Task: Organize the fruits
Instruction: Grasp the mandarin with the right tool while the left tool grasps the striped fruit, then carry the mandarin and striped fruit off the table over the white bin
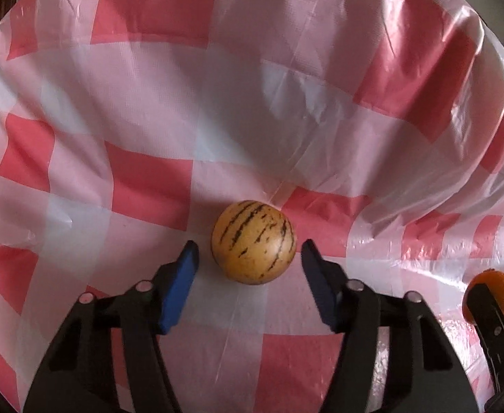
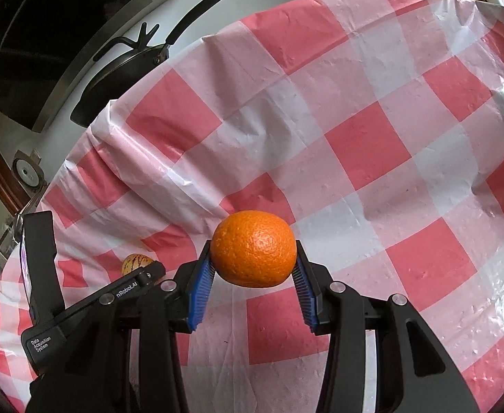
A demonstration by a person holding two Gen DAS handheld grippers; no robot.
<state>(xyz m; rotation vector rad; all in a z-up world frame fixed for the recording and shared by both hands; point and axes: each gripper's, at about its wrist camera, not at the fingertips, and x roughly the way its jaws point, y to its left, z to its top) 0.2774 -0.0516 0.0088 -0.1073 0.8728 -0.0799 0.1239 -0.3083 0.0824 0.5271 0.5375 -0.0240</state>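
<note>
- Left wrist view: our left gripper [image 1: 250, 249] stands open around the striped fruit [image 1: 254, 242], which rests on the checked cloth [image 1: 217, 110]. The blue pads [image 1: 179, 285] flank it with a gap showing on each side, touching nothing. Far right, the orange [image 1: 497, 290] peeks out behind a dark finger.
- Right wrist view: our right gripper [image 2: 253, 258] clamps the orange [image 2: 254, 248] between both pads, raised above the cloth [image 2: 355, 130]. The striped fruit [image 2: 135, 264] lies at near left. A pan [image 2: 124, 69] sits beyond the far-left edge.

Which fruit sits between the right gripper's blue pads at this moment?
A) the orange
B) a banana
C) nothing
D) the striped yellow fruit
A: in the right wrist view, the right gripper has both pads pressed against the orange.
</note>
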